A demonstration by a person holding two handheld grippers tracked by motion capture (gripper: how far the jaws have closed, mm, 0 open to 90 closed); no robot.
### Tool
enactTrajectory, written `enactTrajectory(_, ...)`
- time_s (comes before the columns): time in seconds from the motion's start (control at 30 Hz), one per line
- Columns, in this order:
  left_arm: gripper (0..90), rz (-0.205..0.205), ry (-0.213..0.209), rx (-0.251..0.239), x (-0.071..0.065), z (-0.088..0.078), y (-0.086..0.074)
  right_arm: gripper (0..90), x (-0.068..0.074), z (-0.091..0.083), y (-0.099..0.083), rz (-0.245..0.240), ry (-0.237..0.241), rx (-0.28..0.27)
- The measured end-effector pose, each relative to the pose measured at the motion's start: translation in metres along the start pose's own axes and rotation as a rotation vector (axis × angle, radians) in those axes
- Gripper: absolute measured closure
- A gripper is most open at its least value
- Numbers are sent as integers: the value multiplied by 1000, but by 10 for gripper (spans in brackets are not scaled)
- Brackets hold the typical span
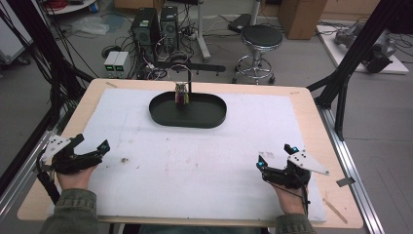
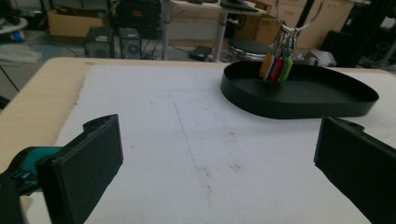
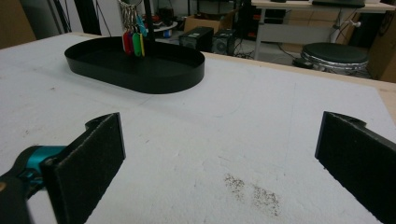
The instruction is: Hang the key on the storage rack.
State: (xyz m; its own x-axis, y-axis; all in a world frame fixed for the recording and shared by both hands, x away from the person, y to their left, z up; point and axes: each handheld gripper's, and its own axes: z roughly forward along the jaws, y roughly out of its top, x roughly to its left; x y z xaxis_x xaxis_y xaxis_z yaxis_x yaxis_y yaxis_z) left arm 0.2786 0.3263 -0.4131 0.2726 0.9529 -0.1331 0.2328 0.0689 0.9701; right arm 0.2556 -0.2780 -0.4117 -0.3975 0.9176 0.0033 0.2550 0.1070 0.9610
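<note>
A black oval tray (image 1: 210, 119) sits at the far middle of the white mat (image 1: 195, 161). From its thin black stand (image 1: 189, 83) hangs a ring with a bunch of coloured key tags (image 1: 181, 93). The tags (image 2: 276, 68) hang over the tray (image 2: 322, 100) in the left gripper view, and the tags (image 3: 132, 43) and tray (image 3: 154, 77) also show in the right gripper view. My left gripper (image 1: 92, 143) rests open at the mat's near left. My right gripper (image 1: 275, 156) rests open at the near right. Nothing lies between either gripper's jaws.
The mat covers a wooden table (image 1: 326, 141). Small dark stains (image 3: 252, 191) mark the mat near the right gripper. Beyond the table stand a round stool (image 1: 261, 39), computer towers (image 1: 146, 27) and cables on the floor. Black frame posts (image 1: 360, 44) flank the table.
</note>
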Motion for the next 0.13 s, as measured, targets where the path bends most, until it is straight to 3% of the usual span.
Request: enactTrajectory(0.13,16,-4,32,-36,2,-4,1,5,0,0,0,1,-5,6)
